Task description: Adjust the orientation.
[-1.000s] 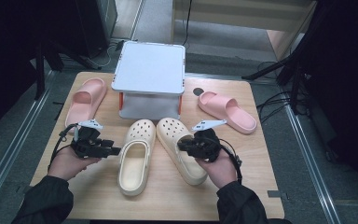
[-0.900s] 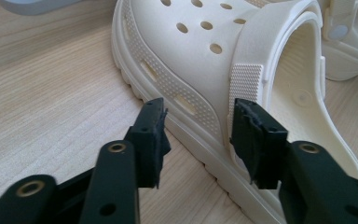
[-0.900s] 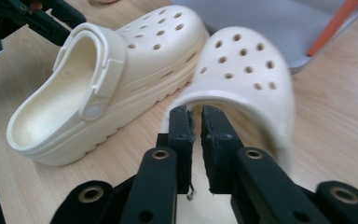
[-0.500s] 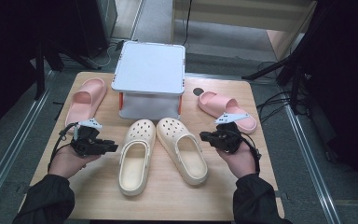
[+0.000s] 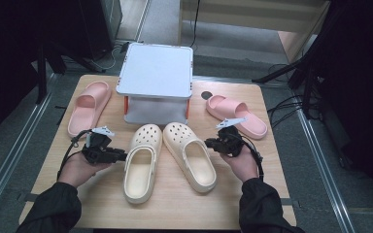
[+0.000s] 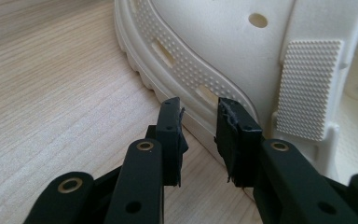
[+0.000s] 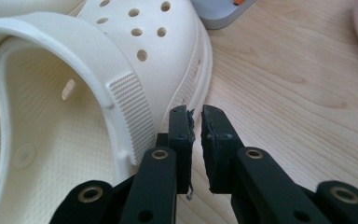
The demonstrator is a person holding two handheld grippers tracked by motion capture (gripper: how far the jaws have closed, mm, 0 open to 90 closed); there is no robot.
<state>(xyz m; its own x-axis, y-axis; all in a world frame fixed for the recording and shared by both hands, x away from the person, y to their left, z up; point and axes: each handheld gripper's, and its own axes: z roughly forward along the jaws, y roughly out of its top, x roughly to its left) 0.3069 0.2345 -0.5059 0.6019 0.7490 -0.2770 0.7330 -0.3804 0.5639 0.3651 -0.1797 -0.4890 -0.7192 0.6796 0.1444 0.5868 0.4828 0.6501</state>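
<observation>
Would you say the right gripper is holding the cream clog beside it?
No, the right gripper has nearly shut jaws with nothing between them, just beside the clog.

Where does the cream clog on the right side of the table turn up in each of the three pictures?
High view: the right cream clog lies mid-table, just left of the right gripper.
Left gripper view: I cannot tell; the cream shoe there looks like the other clog.
Right gripper view: it covers the upper left, toe holes at the top.
Shared landmark: the pale wooden table.
</observation>
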